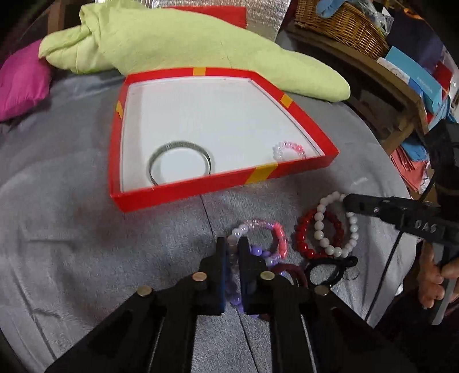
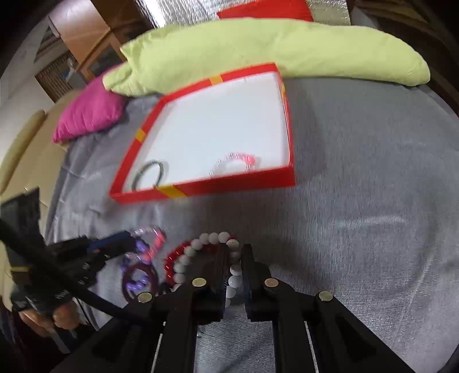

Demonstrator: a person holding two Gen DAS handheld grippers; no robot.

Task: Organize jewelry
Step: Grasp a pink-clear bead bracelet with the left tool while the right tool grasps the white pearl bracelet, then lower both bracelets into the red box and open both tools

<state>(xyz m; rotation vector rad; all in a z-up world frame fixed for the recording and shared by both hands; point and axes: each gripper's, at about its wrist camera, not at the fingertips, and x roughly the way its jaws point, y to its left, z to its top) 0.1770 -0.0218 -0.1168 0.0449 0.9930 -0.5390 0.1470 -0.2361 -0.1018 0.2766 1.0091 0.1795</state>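
Two bracelets are already in the red box (image 1: 189,190), which sits in the middle of the left wrist view on a grey bedcover (image 1: 71,229): a silver bangle (image 1: 181,160) at the lower left of the box floor and a pink-and-white beaded bracelet (image 1: 288,150) tucked into the lower right corner.

Rest of the jewelry is bunched up on the bedcover, lower center-right of that frame. The left claw (image 1: 233,246) is clenched on a pink, white and purple beaded bracelet (image 1: 275,238), beads pinched right between its fingers. Just right of it a white bead bracelet (image 1: 321,229) lies overlapping a red bead bracelet (image 1: 304,238), and below those there's a black ring-shaped piece (image 1: 330,268) and a dark maroon band (image 1: 292,271).

In the right wrist view the right claw (image 2: 233,255) is at bottom center, grasping the white bead bracelet, with white beads sitting in the narrow gap between the fingers. That frame is pretty motion-blurred on the left side.

Behind the box: a light green blanket (image 1: 178,43) across the top, and a magenta pillow (image 1: 23,83) at upper left. Wicker basket (image 1: 341,25) up in the top right corner.
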